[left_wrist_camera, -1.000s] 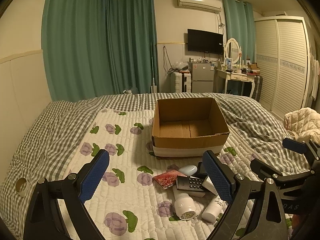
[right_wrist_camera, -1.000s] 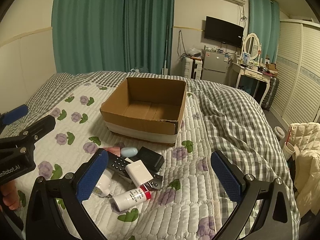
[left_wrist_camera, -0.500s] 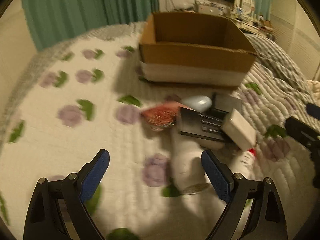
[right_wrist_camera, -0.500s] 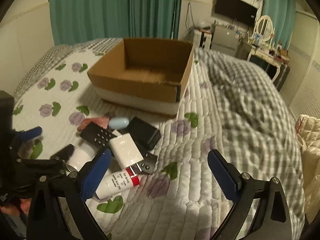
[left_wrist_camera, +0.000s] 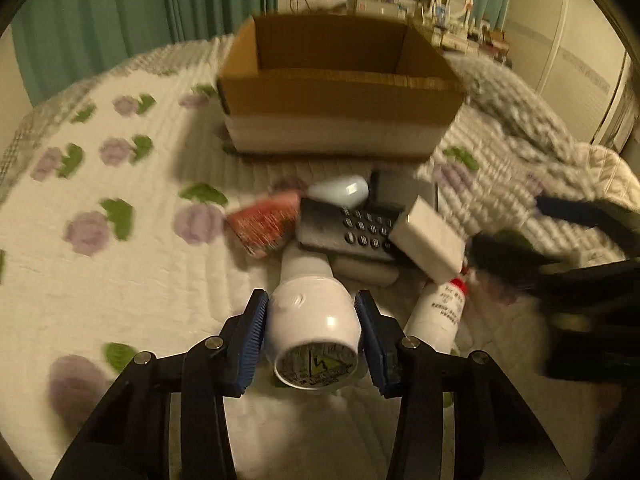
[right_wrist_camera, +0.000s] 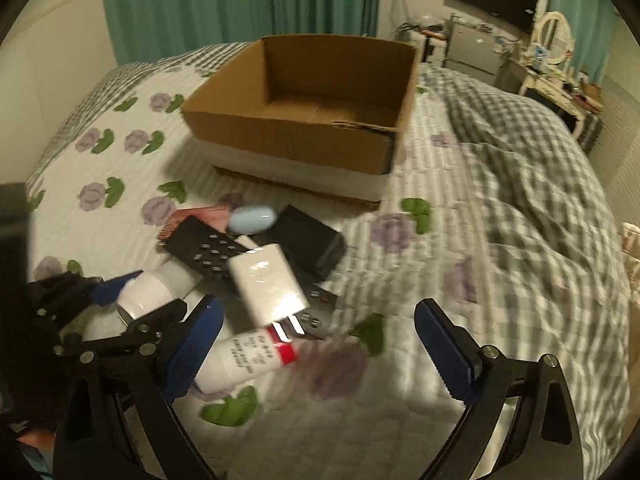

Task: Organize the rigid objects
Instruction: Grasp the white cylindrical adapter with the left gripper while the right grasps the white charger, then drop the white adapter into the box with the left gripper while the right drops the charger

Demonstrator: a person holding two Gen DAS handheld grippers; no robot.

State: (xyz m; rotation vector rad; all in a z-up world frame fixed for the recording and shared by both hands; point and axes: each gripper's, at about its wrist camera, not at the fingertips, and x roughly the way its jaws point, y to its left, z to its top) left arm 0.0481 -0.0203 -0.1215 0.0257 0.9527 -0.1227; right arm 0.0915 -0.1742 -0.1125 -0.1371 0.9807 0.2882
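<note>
Bedroom, quilted bed [left_wrist_camera: 120, 288]: first pick from the pile, box [left_wrist_camera: 340, 92] not yet filled.
Left view: left hand-held gripper [left_wrist_camera: 312, 336] clamped on white bottle [left_wrist_camera: 316, 320] at pile's near edge; next, lift clear and carry to box. Right view: right hand-held gripper [right_wrist_camera: 316, 344] wide apart, closing slightly, pads touching nothing, tube [right_wrist_camera: 248, 356] between them on quilt, charger [right_wrist_camera: 268, 280] just behind.

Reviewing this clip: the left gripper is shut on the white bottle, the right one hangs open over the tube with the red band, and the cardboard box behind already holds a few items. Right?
Not quite. The cardboard box is still empty, as the right wrist view shows. The rest holds: the left gripper is shut on the white bottle, and the right gripper hangs open over the tube.
</note>
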